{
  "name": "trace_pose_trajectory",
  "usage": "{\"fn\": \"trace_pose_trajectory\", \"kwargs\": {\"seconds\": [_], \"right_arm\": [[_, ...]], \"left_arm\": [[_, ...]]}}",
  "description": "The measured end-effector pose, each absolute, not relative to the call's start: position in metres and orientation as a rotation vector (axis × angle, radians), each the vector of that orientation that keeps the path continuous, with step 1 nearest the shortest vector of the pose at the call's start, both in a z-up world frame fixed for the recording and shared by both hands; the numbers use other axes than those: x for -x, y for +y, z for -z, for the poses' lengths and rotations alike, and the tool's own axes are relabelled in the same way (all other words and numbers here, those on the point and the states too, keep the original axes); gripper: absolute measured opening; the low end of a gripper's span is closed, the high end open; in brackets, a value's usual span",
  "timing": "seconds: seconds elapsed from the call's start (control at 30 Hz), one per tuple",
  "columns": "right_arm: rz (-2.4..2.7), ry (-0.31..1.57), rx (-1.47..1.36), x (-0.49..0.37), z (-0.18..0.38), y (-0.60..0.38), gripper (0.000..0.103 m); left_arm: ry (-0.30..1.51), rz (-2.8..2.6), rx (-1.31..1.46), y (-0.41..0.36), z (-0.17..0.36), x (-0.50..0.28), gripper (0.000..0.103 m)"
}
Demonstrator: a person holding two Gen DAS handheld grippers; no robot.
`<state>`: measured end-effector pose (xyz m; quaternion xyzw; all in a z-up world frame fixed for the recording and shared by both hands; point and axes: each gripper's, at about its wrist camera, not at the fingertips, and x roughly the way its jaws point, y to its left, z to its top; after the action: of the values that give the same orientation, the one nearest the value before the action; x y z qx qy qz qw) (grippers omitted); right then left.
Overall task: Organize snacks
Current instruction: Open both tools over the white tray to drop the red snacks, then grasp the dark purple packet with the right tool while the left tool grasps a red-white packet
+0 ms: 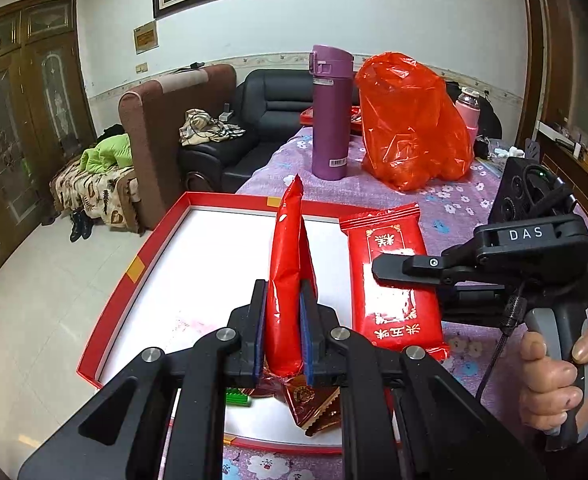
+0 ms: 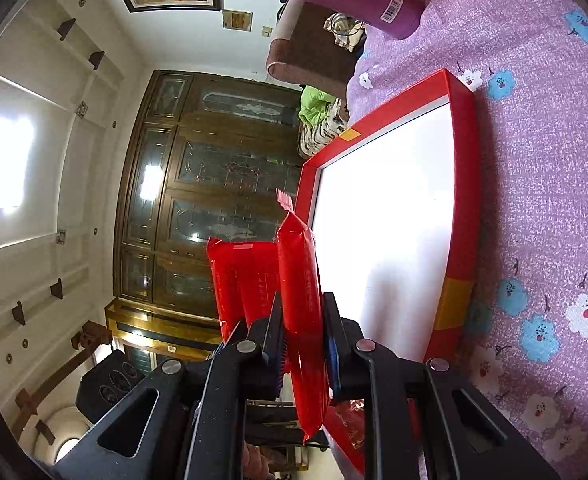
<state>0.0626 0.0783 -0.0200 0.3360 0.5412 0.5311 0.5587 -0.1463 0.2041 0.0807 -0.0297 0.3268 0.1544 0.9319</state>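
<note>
The red tray (image 1: 137,268) on the floral-clothed tabletop (image 1: 458,204) has a white floor; at its near edge lie a small brown-gold wrapper (image 1: 314,408) and a green bit (image 1: 237,396). The left claw (image 1: 281,344) is clamped on a red pack (image 1: 285,280), held edge-on over the tray, long axis running away from the camera, crimped end farthest. The right claw (image 2: 304,344) pinches a flat red pack (image 2: 302,300) above the tray's right side, lengthwise along its fingers.
</note>
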Motion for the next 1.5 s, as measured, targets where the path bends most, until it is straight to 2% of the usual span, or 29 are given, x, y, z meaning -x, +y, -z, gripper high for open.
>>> {"fn": "trace_pose_trajectory", "kwargs": {"seconds": [0.37,0.47,0.5,0.53,0.57,0.8,0.93,1.17,1.3,1.5], "right_arm": [[-1.234,1.229,-0.615,-0.048,0.01,0.083,0.019],[-1.206,1.179,-0.54,-0.042,0.002,0.082,0.039],[-1.19,1.152,-0.519,-0.041,-0.003,0.08,0.049],[-1.173,1.125,-0.502,-0.04,-0.007,0.077,0.054],[-1.167,1.102,-0.496,-0.039,-0.011,0.072,0.054],[-1.059,0.983,-0.498,-0.043,-0.03,0.014,0.058],[-0.916,0.914,-0.557,-0.056,-0.036,-0.054,0.059],[-0.615,0.793,-0.568,-0.063,-0.051,-0.189,0.064],[-0.431,0.793,-0.51,-0.066,-0.053,-0.251,0.065],[-0.348,0.849,-0.463,-0.075,-0.026,-0.278,0.065]], "left_arm": [[0.732,-0.384,0.081,0.214,-0.067,0.142,0.015],[0.765,-0.449,0.08,0.22,-0.062,0.14,0.037],[0.762,-0.456,0.084,0.221,-0.061,0.141,0.048],[0.756,-0.465,0.087,0.221,-0.062,0.142,0.055],[0.749,-0.472,0.085,0.22,-0.063,0.143,0.057],[0.718,-0.438,0.025,0.195,-0.071,0.139,0.062],[0.723,-0.369,-0.028,0.165,-0.071,0.133,0.068],[0.749,-0.098,-0.141,0.091,-0.075,0.117,0.07],[0.762,0.098,-0.174,0.045,-0.078,0.099,0.073],[0.785,0.318,-0.245,-0.008,-0.066,0.066,0.073]]}}
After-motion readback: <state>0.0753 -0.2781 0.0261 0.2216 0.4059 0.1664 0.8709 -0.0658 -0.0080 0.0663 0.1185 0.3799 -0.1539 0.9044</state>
